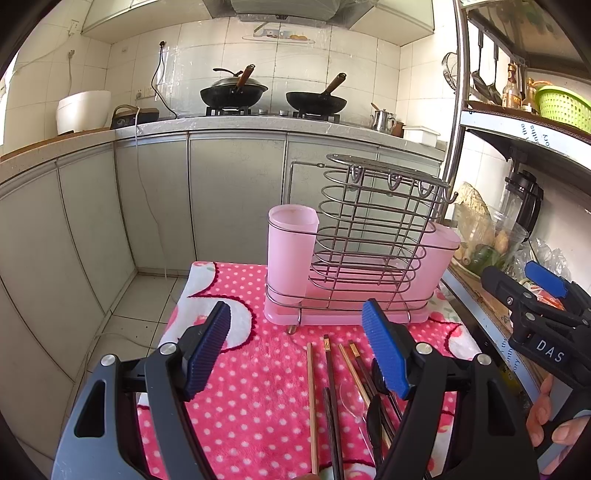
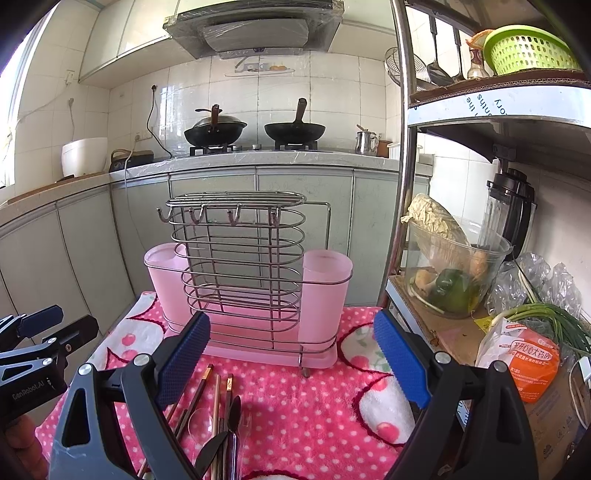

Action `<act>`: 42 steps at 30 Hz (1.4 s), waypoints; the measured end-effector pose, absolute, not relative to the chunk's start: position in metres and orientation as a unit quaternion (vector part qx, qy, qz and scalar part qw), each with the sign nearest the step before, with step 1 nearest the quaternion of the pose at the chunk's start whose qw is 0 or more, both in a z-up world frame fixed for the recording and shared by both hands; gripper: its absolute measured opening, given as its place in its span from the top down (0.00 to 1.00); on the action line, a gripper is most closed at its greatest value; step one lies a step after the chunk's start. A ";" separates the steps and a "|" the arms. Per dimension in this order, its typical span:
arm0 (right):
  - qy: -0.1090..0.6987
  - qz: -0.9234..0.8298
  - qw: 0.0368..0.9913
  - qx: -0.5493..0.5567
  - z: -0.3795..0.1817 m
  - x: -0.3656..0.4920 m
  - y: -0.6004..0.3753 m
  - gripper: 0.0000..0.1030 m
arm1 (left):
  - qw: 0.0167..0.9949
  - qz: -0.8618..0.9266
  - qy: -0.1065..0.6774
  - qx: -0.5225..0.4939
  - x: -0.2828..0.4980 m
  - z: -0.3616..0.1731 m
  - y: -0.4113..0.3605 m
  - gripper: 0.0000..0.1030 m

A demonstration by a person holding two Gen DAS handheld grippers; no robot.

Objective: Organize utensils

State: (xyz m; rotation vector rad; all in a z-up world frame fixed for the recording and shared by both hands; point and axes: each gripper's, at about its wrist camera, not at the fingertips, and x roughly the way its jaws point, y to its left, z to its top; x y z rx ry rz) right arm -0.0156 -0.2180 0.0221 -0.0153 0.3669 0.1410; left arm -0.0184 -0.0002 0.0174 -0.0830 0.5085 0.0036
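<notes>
Nearest us, the left tool [image 1: 295, 347] gapes wide, gripping nothing; the right tool [image 2: 291, 362] likewise spreads empty; the utensils [image 1: 347, 398], chopsticks and spoons, lie loose on the polka-dot cloth [image 1: 240, 387], beneath and between both tools; the holder [image 1: 354, 258] stands just beyond, its pink cups vacant; we judge we should single out one chopstick, pinch mid-shaft, and lift cleanly.

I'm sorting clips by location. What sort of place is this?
A home kitchen, most likely: two woks sit on a gas stove under a range hood, and a rice cooker stands on the counter.
</notes>
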 end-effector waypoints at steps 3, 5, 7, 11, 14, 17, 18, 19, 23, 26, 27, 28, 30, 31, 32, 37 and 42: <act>0.182 0.070 0.981 -0.008 0.022 -0.015 -0.218 0.14 | 0.967 0.001 0.251 -0.041 -0.019 0.018 0.000 0.28; 0.182 0.070 0.981 -0.008 0.022 -0.016 -0.218 0.14 | 0.967 0.001 0.251 -0.041 -0.019 0.019 0.000 0.28; 0.182 0.070 0.981 -0.008 0.023 -0.016 -0.218 0.14 | 0.967 0.001 0.251 -0.042 -0.019 0.018 0.001 0.28; 0.182 0.069 0.981 -0.008 0.022 -0.016 -0.218 0.14 | 0.967 0.001 0.251 -0.042 -0.019 0.019 0.001 0.28; 0.183 0.069 0.981 -0.006 0.023 -0.016 -0.218 0.14 | 0.967 0.000 0.252 -0.040 -0.020 0.019 0.000 0.28; 0.183 0.073 0.980 -0.004 0.023 -0.017 -0.219 0.14 | 0.966 0.000 0.254 -0.039 -0.020 0.018 0.000 0.28; 0.184 0.073 0.980 -0.006 0.023 -0.017 -0.218 0.14 | 0.966 -0.001 0.256 -0.039 -0.020 0.017 0.000 0.28; 0.184 0.073 0.980 -0.008 0.023 -0.017 -0.218 0.14 | 0.966 -0.001 0.256 -0.039 -0.020 0.017 0.000 0.28; 0.186 0.072 0.980 -0.014 0.021 -0.018 -0.215 0.14 | 0.965 -0.003 0.260 -0.039 -0.020 0.014 0.001 0.28; 0.192 0.073 0.979 -0.015 0.019 -0.016 -0.215 0.14 | 0.963 -0.003 0.265 -0.038 -0.018 0.012 0.002 0.28; 0.194 0.074 0.978 -0.014 0.018 -0.016 -0.215 0.14 | 0.963 -0.004 0.267 -0.038 -0.017 0.011 0.002 0.28; 0.195 0.073 0.978 -0.014 0.018 -0.015 -0.216 0.14 | 0.962 -0.004 0.269 -0.038 -0.017 0.010 0.002 0.28; 0.200 0.074 0.977 -0.013 0.016 -0.013 -0.216 0.14 | 0.962 -0.003 0.271 -0.039 -0.016 0.008 0.003 0.28; 0.203 0.074 0.976 -0.011 0.015 -0.012 -0.216 0.14 | 0.961 -0.004 0.273 -0.038 -0.015 0.007 0.002 0.28; 0.205 0.075 0.976 -0.010 0.013 -0.012 -0.217 0.14 | 0.961 -0.004 0.274 -0.038 -0.014 0.006 0.002 0.28; 0.222 0.080 0.972 -0.008 0.008 -0.006 -0.218 0.14 | 0.958 -0.010 0.284 -0.039 -0.011 0.001 0.005 0.28; 0.257 0.093 0.962 -0.007 -0.003 0.002 -0.221 0.16 | 0.949 -0.024 0.312 -0.043 -0.004 -0.008 0.019 0.28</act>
